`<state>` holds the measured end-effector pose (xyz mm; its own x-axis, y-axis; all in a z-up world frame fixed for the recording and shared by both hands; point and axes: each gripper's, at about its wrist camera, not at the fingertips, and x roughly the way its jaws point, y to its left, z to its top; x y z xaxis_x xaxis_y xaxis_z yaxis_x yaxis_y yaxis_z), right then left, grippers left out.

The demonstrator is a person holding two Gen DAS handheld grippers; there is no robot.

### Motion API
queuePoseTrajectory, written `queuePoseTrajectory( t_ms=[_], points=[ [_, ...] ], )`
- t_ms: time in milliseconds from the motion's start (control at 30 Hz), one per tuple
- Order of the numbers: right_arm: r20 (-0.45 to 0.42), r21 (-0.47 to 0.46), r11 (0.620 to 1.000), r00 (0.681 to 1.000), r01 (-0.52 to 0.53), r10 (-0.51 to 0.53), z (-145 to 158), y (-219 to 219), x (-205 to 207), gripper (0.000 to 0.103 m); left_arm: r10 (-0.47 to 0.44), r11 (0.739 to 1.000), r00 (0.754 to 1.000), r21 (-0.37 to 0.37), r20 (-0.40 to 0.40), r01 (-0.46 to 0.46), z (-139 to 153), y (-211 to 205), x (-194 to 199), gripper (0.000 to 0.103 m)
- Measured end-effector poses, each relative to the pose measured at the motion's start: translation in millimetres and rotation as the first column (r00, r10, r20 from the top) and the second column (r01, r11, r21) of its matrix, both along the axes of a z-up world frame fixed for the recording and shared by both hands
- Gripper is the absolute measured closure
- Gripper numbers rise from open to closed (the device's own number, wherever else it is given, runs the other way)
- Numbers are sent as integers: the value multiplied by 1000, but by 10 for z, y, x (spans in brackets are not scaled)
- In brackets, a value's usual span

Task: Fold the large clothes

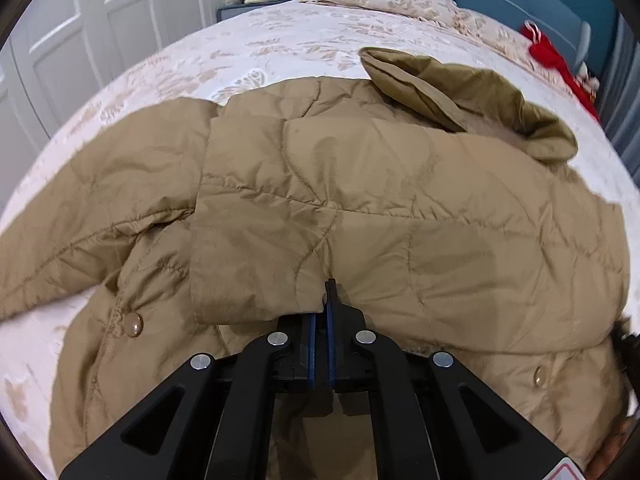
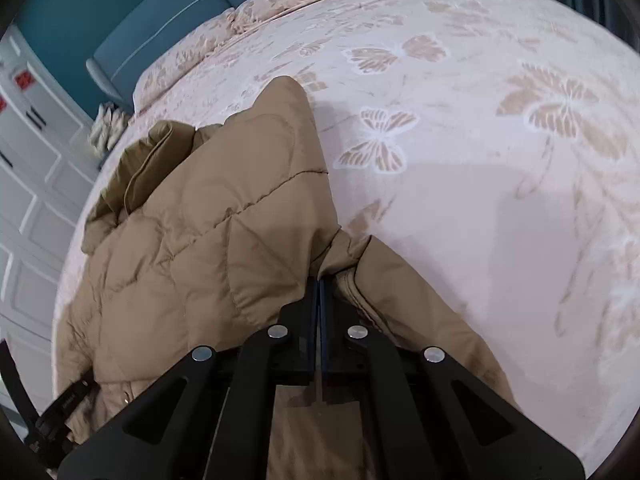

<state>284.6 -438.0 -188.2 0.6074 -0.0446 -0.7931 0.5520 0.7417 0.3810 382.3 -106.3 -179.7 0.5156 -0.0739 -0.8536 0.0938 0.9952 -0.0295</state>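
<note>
My left gripper (image 1: 326, 300) is clamped on a fold at the near edge of the tan quilted jacket (image 1: 360, 184), and my right gripper (image 2: 319, 292) is pinched on its edge fabric too. The jacket lies spread across the bed (image 2: 480, 160); I judge it puffy, light and slick, so I'd grip seams or hems.

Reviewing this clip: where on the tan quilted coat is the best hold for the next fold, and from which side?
At the near fabric edges of the tan quilted coat, from the near side, angled down. The left gripper and right gripper are already shut there, and those thin edges fit narrow jaws better than the puffy middle.
</note>
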Motion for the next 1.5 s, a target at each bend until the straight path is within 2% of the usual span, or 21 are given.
queuePoseTrajectory(
  t_ms=[67, 167, 200, 233, 300, 400, 467, 533, 600, 633, 700, 733, 833, 933, 1233, 1500],
  points=[
    [-9, -13, 1000, 1000, 0, -1, 65, 7, -78, 103, -2, 1000, 1000, 4, -13, 2, 59, 38, -34, 90],
    [-30, -63, 997, 999, 38, -40, 230, -66, -371, 101, -14, 1000, 999, -9, -30, 14, 228, 178, -130, 82],
    [-33, -94, 994, 998, 50, -53, 305, -80, -442, 97, -20, 1000, 1000, -19, -22, 20, 309, 223, -172, 81],
    [-27, -141, 988, 998, 55, -60, 428, -71, -524, 97, -22, 999, 1000, -33, 1, 22, 437, 278, -241, 81],
    [16, -170, 985, 999, 31, -28, 662, -20, -576, 97, -22, 998, 999, -66, 43, 25, 666, 303, -311, 81],
    [67, -201, 977, 994, -68, 83, 950, 238, -418, 97, 3, 995, 992, -96, 123, 9, 1026, 179, -346, 80],
    [69, -243, 955, 979, -172, 193, 1050, 536, -192, 97, 11, 999, 984, -50, 176, -3, 1167, -23, -326, 57],
    [46, -277, 929, 962, -245, 268, 1027, 783, -20, 97, 52, 998, 979, 13, 199, -55, 1220, -126, -283, 56],
    [19, -286, 911, 949, -296, 314, 925, 951, 107, 97, 77, 997, 972, -27, 221, -73, 1283, -102, -267, 57],
    [8, -271, 909, 944, -315, 330, 844, 988, 172, 97, 65, 995, 982, -88, 178, -50, 1238, -95, -224, 57],
    [-12, -221, 914, 938, -340, 346, 660, 1024, 281, 97, 1, 991, 997, -133, 76, 9, 1027, -188, -127, 57],
    [-25, -216, 916, 940, -337, 340, 575, 1033, 320, 97, -27, 993, 999, -112, 45, 32, 882, -281, -91, 57],
    [-52, -212, 920, 944, -329, 325, 406, 1031, 380, 97, -50, 997, 998, -61, 23, 51, 580, -447, -25, 57],
    [-74, -199, 922, 943, -331, 323, 260, 1019, 419, 99, -40, 997, 999, -68, -33, 37, 309, -513, 44, 59],
    [-67, -207, 918, 941, -337, 330, 32, 1035, 405, 101, -45, 999, 998, 0, 49, 45, 15, -540, -36, 56],
    [-50, -246, 913, 945, -324, 322, -42, 1072, 392, 101, -46, 998, 993, 37, 112, 42, -96, -588, -100, 56]
  ],
)
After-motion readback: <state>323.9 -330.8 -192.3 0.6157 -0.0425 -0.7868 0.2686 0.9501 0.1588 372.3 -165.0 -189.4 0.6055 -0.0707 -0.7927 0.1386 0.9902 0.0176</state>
